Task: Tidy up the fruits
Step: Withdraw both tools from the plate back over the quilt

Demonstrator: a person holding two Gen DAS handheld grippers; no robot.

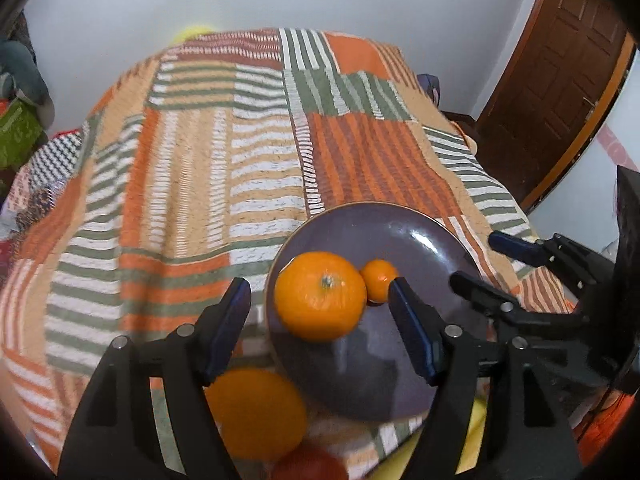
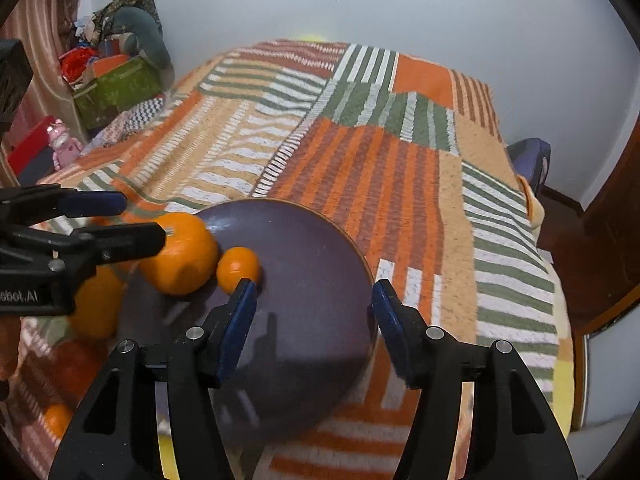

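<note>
We counted two oranges on the plate: a large orange and a small orange, touching each other. Off the plate we counted one more big orange lying on the blanket, below and just inside the left finger of our left gripper, and a red fruit at the bottom edge of that view, blurred. In the right wrist view another small orange fruit showed low on the left, also blurred.

There was one container, a dark purple plate with a thin tan rim. It held only the two oranges, both on its near left part as seen from our left gripper; the remaining surface was bare and glossy.

Our left gripper stood spread wide, its blue pads on either side of the large orange with a gap on both sides, not touching it; the small orange sat just ahead of its right fingertip. Our right gripper was likewise spread and held nothing. It hovered over the plate's near half, the small orange just beyond its left fingertip, the large orange further left, partly behind the left gripper's finger.

The plate rested on a patchwork blanket of orange, green, white and tan stripes covering a bed. Behind were a pale wall, a brown wooden door to the right, and a pile of clutter with a green box to the left.
</note>
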